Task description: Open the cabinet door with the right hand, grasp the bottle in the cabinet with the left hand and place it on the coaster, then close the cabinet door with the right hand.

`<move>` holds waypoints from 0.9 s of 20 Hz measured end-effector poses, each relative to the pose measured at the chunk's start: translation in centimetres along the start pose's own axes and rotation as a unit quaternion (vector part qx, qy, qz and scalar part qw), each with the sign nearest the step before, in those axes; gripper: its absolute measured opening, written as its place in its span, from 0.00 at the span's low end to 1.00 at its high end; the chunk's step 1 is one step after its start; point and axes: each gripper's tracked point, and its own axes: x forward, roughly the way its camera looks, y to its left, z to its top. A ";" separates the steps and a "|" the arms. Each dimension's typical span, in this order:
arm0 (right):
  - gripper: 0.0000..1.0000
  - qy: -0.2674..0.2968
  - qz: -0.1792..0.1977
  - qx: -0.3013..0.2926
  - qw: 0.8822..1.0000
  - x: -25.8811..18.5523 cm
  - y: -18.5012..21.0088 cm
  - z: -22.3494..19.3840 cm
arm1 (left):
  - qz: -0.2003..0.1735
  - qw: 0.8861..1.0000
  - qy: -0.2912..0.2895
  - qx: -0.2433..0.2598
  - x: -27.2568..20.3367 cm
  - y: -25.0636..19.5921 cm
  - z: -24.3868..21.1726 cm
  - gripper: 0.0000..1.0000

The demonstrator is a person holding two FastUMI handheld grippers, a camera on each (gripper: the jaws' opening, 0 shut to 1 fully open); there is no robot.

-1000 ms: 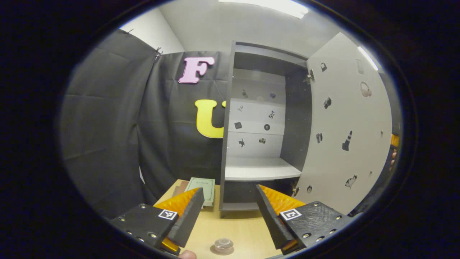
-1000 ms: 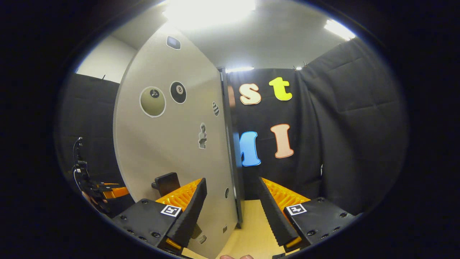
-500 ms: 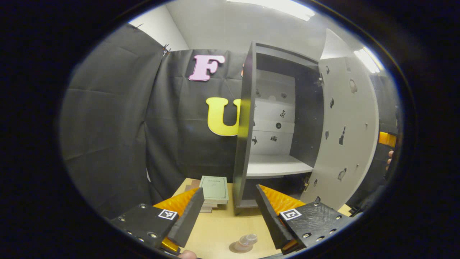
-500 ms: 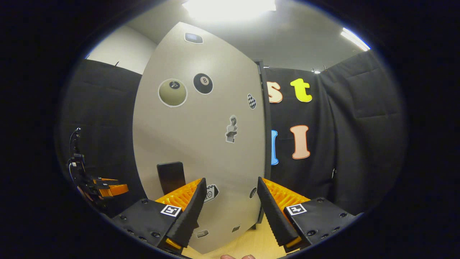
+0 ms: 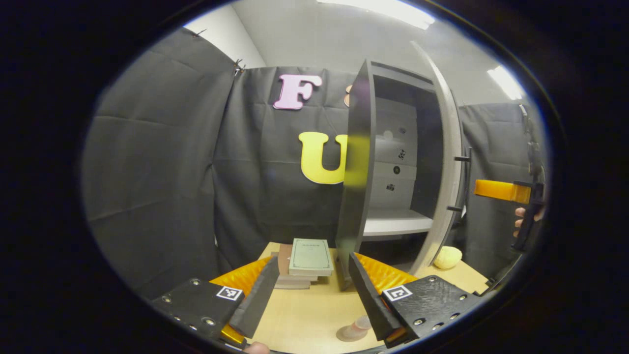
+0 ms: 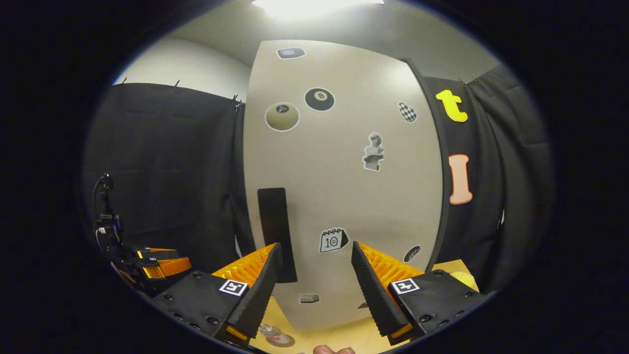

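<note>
While both tongs stand apart and empty, the cabinet door is nearly closed before the right gripper; the bottle sits on the coaster by the left gripper.

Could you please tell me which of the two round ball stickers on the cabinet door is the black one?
The black ball sticker, the right-hand one of the pair on the cabinet door; the olive ball sticker sits lower left.

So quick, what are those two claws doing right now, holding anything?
Left claw: open, holding nothing.
Right claw: open, holding nothing, facing the cabinet door.
</note>
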 end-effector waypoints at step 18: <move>0.90 0.042 -0.116 0.066 0.990 -8.1 -12.4 -3.5 | -0.044 0.998 -0.035 0.013 1.7 -9.8 3.8 0.88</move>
